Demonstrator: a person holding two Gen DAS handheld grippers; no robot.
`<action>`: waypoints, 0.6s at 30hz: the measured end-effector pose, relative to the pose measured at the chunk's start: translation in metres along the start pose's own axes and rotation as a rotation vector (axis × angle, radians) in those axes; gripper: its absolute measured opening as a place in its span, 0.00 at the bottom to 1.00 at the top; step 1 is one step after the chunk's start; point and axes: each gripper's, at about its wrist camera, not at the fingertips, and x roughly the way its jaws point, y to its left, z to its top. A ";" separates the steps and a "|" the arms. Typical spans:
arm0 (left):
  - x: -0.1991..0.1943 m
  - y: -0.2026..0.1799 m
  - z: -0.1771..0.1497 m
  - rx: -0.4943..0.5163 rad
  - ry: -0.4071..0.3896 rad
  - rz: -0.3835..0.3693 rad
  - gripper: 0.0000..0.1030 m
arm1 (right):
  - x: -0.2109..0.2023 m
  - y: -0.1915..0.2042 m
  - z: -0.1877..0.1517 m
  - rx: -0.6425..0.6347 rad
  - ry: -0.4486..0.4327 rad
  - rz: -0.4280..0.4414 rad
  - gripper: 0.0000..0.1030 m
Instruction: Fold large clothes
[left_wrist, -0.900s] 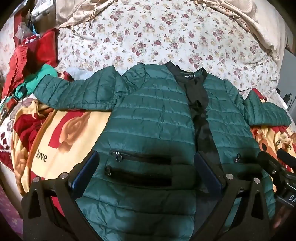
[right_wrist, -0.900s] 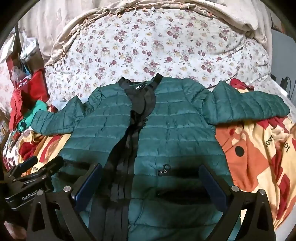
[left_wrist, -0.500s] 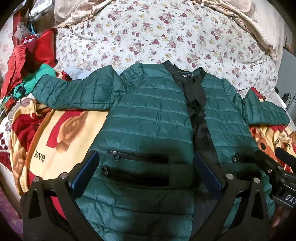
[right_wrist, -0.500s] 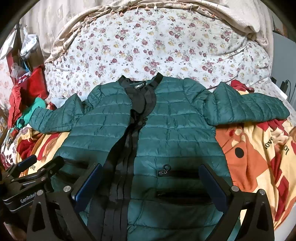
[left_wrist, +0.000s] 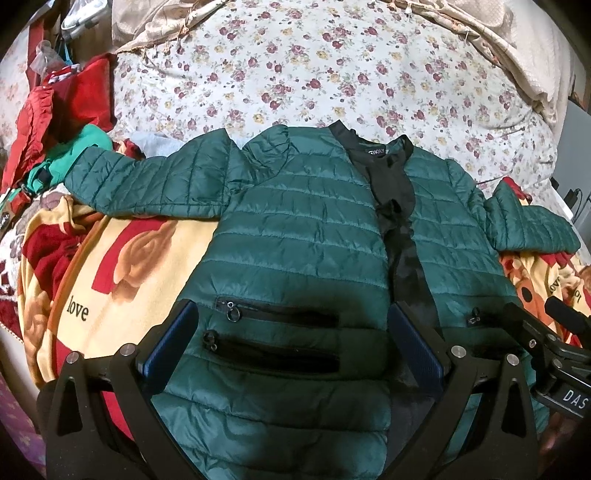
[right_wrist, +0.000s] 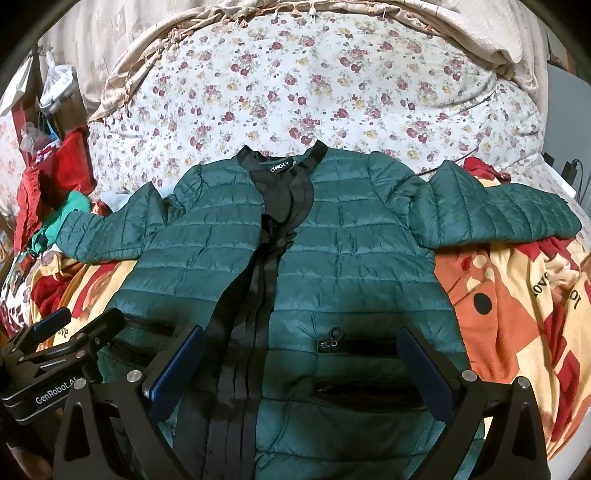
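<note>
- Green quilted puffer jacket (left_wrist: 295, 236) fills the centre of both views, laid front-up on a yellow and red blanket (left_wrist: 122, 266), sleeves spread left and right, nothing folded yet.
- Left gripper (left_wrist: 291, 343) and right gripper (right_wrist: 299, 365) hover over the hem at lower frame, jaws wide apart, holding nothing.
- Best start, I judge: pinch one sleeve near the cuff and carry it across the chest.
- Slick, puffy shell will likely spring back; press each fold flat.
- Black zipper placket (right_wrist: 258, 302) lies slightly open.
</note>
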 end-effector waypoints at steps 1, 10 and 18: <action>0.000 0.000 0.000 0.005 -0.004 0.002 0.99 | -0.001 0.002 -0.001 -0.017 0.014 -0.028 1.00; 0.007 -0.002 -0.001 0.047 -0.002 0.030 0.99 | 0.005 0.004 0.000 -0.033 0.038 -0.047 1.00; 0.007 -0.002 -0.002 0.016 -0.022 0.018 0.99 | 0.009 0.003 -0.001 -0.023 0.028 -0.031 1.00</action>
